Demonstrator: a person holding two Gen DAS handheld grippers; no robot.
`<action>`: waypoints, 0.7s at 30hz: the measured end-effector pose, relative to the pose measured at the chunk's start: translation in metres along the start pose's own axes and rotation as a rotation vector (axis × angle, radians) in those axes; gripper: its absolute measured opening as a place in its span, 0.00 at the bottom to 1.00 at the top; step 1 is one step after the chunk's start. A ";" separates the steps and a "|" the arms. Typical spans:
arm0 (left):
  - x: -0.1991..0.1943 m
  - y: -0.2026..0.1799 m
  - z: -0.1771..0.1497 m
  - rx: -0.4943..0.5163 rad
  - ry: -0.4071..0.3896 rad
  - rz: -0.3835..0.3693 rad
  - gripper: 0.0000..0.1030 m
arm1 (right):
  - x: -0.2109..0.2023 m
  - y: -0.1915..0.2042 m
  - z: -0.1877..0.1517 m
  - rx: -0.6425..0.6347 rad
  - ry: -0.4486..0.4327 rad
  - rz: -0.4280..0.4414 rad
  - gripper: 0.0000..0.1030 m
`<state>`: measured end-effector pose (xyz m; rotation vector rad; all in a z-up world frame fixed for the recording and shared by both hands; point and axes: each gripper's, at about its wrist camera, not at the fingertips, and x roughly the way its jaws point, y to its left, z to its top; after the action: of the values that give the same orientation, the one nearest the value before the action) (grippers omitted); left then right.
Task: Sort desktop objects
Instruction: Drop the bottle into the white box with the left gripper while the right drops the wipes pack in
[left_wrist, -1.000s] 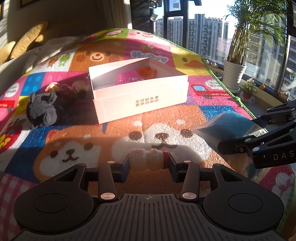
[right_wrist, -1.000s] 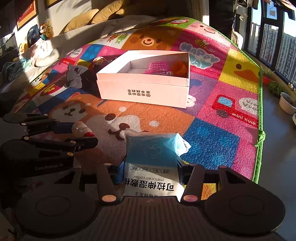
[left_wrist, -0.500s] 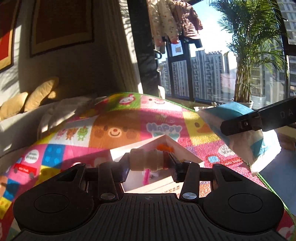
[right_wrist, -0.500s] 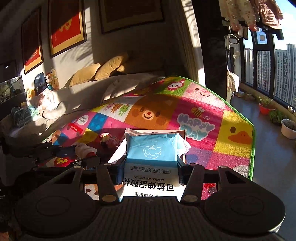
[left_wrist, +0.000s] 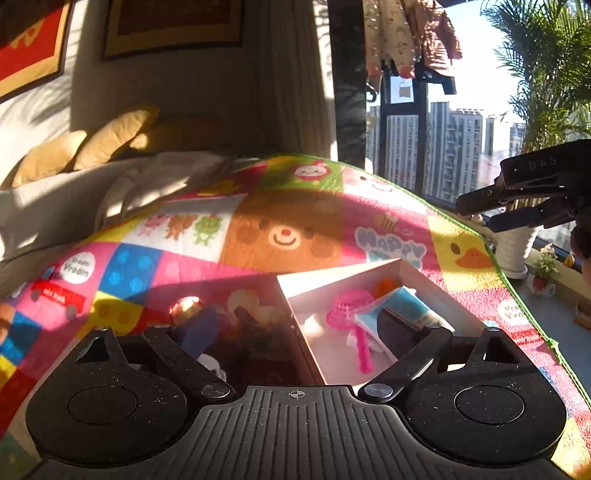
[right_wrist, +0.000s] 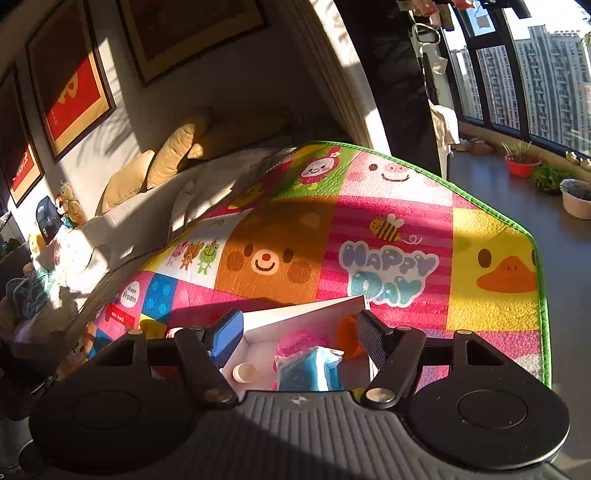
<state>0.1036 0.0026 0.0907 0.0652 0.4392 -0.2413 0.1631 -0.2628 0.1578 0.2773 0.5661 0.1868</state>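
A white cardboard box lies on the colourful play mat. Inside it are a pink toy strainer, an orange thing and the blue wet-wipe pack. My left gripper is open and empty above the box's left wall. My right gripper is open and empty above the box. Below it lie the blue pack, the pink strainer and a small pale bottle. The right gripper also shows in the left wrist view, up at the right.
Several toys, one shiny ball among them, lie on the mat left of the box. A sofa with yellow cushions stands behind. Potted plants and windows are at the right, past the mat's green edge.
Both grippers have opened. The blue pack has left the right gripper and the small bottle has left the left gripper; both now lie in the box. Both grippers are tilted further down.
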 end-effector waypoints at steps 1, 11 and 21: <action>0.000 0.004 -0.013 -0.007 0.031 0.013 0.94 | 0.003 0.000 -0.003 -0.005 0.012 -0.005 0.67; -0.024 0.046 -0.084 -0.073 0.107 0.170 0.98 | 0.045 0.094 -0.046 -0.264 0.165 0.016 0.46; -0.039 0.102 -0.106 -0.255 0.137 0.179 1.00 | 0.120 0.244 -0.103 -0.658 0.224 0.142 0.95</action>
<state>0.0503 0.1220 0.0131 -0.1292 0.5937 -0.0036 0.1815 0.0192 0.0895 -0.3484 0.6745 0.5309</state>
